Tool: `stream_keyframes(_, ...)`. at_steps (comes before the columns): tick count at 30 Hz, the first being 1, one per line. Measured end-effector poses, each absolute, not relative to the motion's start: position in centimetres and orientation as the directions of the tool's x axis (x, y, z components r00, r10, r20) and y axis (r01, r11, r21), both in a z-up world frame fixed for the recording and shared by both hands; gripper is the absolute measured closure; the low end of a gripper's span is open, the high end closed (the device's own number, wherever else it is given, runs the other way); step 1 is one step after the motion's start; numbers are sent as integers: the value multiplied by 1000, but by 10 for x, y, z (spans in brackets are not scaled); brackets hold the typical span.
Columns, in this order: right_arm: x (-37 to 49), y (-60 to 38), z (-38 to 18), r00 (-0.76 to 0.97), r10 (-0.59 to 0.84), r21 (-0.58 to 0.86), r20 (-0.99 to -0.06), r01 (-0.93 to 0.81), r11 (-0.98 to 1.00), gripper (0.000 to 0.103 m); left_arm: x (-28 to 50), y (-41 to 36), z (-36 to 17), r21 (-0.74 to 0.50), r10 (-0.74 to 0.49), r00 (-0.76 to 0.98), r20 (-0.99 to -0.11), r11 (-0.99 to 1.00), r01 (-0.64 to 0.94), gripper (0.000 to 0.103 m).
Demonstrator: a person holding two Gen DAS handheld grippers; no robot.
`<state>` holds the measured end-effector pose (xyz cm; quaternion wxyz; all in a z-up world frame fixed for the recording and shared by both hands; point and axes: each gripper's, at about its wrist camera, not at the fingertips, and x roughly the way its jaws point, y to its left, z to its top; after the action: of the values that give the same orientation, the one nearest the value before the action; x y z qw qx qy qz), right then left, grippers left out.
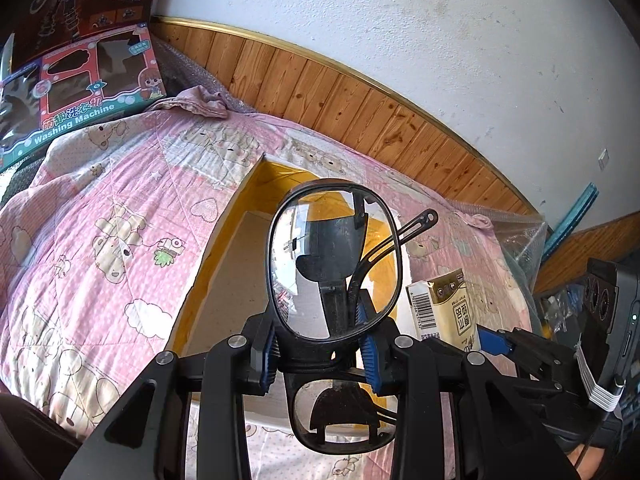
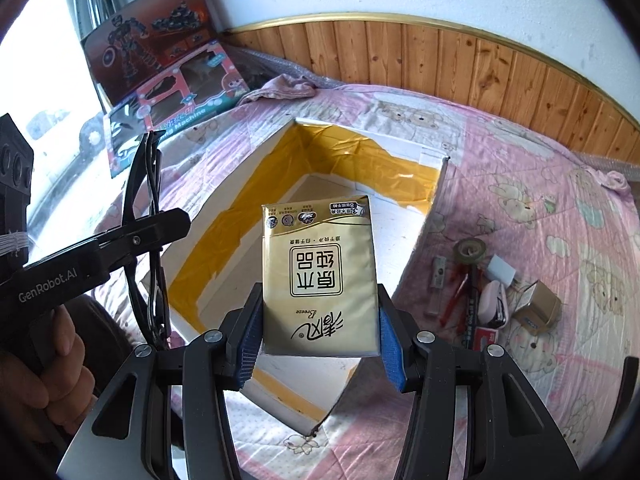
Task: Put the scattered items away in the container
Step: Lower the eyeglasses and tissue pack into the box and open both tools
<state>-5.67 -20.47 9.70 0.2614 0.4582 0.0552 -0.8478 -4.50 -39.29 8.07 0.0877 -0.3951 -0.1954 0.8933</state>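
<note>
My left gripper [image 1: 320,354] is shut on a pair of black-framed glasses [image 1: 334,260], held upright over the open white box [image 1: 224,280] with yellow tape inside. In the right wrist view those glasses [image 2: 146,216] show edge-on at the left, clamped in the left gripper [image 2: 160,226]. My right gripper [image 2: 318,342] is shut on a gold tissue pack [image 2: 318,280], hanging above the box [image 2: 416,248]. The same tissue pack [image 1: 444,312] appears at the right of the left wrist view.
Both views show a bed with a pink bear-print quilt [image 2: 540,184]. Several small items lie right of the box: a tape roll [image 2: 471,251], pens [image 2: 472,300], a pink case [image 2: 494,304], a small gold box [image 2: 538,308]. Toy boxes [image 2: 176,92] lean at the wall. A hand [image 2: 52,360] holds the left gripper.
</note>
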Motion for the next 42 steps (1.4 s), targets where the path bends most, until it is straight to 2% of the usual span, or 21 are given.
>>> stream_keyframes(11, -119, -224, 71, -364, -378, 152, -851, 519, -841, 49, -78, -399, 45, -407, 318, -603, -732, -913, 13, 68)
stream_keyframes(20, -166, -237, 49, -326, -342, 141, -881, 508, -850, 49, -134, -386, 35, -333, 282, -574, -768, -943, -18, 68)
stream_keyframes(29, -200, -247, 26, -313, -270, 75, -911, 517, -853, 49, -181, -373, 7, -266, 231, -503, -833, -964, -2, 68)
stream_keyframes(40, -214, -254, 16, -341, -225, 12, -913, 528, -849, 47, -213, -364, -14, -202, 180, -465, -867, -979, -2, 67)
stream_keyframes(42, -212, -252, 18, -338, -236, 25, -911, 527, -850, 47, -215, -366, -18, -190, 161, -463, -871, -982, 16, 55)
